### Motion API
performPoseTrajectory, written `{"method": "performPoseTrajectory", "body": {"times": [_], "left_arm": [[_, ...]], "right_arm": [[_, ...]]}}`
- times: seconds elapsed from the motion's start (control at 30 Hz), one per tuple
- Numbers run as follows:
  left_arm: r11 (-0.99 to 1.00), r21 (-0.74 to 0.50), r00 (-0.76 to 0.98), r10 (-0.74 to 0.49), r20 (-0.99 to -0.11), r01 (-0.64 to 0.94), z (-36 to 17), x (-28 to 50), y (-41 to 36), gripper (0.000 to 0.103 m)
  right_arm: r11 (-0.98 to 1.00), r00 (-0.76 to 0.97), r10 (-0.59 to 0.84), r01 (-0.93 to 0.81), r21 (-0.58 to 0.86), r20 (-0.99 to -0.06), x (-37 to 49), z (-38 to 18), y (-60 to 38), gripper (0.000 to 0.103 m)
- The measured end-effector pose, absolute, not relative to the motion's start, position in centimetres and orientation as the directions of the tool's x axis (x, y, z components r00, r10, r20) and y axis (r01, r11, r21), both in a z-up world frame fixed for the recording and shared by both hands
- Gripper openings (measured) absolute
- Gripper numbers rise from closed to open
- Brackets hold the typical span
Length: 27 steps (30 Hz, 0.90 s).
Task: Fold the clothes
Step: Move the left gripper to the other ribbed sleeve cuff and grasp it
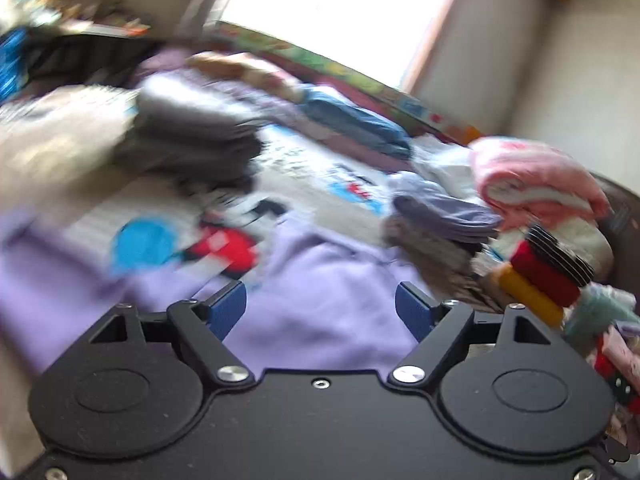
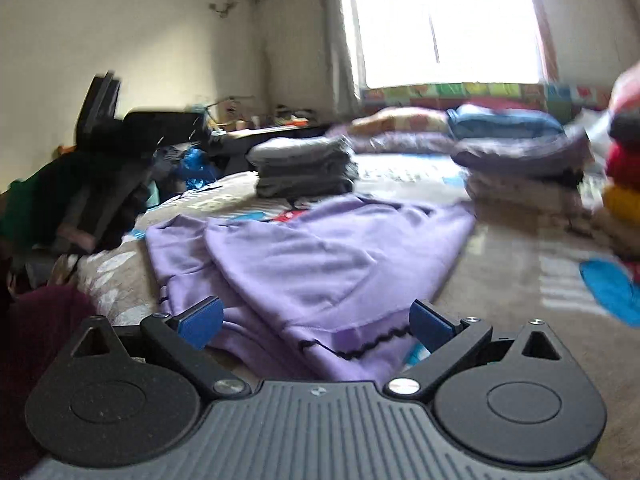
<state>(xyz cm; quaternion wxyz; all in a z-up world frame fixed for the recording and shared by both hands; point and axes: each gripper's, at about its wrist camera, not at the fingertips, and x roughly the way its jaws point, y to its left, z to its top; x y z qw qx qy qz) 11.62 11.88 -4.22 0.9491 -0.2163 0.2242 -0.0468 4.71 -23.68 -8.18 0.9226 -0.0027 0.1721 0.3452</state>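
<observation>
While both tongs, left (image 1: 320, 306) and right (image 2: 316, 322), gape wide and empty, the purple garment (image 2: 320, 256) lies half-folded on the bed (image 2: 500, 248), dead ahead, hem nearest right.

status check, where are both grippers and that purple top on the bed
Left gripper open, empty. Right gripper open, empty. Purple top part folded on bed, unheld. Grey folded stack behind it, apart.
</observation>
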Motion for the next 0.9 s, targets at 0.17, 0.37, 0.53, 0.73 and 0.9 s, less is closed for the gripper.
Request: {"method": "performPoseTrajectory", "body": {"times": [0.17,0.37,0.53,0.73,0.9], "left_arm": [[0.814,-0.574,0.861,-0.227,-0.455,-0.089,-7.9,10.0,14.0,0.082],[0.769,-0.638,0.864,-0.289,-0.412,-0.047,-8.7,9.7,14.3,0.082],[0.767,-0.637,0.878,-0.248,-0.41,-0.08,-8.9,9.3,15.1,0.082],[0.739,-0.654,0.894,-0.172,-0.413,-0.16,-8.8,9.8,17.2,0.071],[0.77,-0.6,0.875,-0.119,-0.469,-0.216,-9.1,13.1,17.8,0.051]], "right_arm": [[0.693,0.594,0.606,-0.72,-0.014,-0.53,4.4,-11.1,-19.0,0.101],[0.679,0.673,0.534,-0.702,-0.214,-0.512,2.0,-11.3,-17.8,0.092],[0.69,0.637,0.531,-0.708,-0.151,-0.559,2.6,-12.1,-18.0,0.099],[0.714,0.669,0.591,-0.694,-0.093,-0.451,1.8,-9.8,-19.8,0.089],[0.751,0.704,0.578,-0.657,-0.069,-0.412,4.0,-10.1,-19.9,0.09]]}}
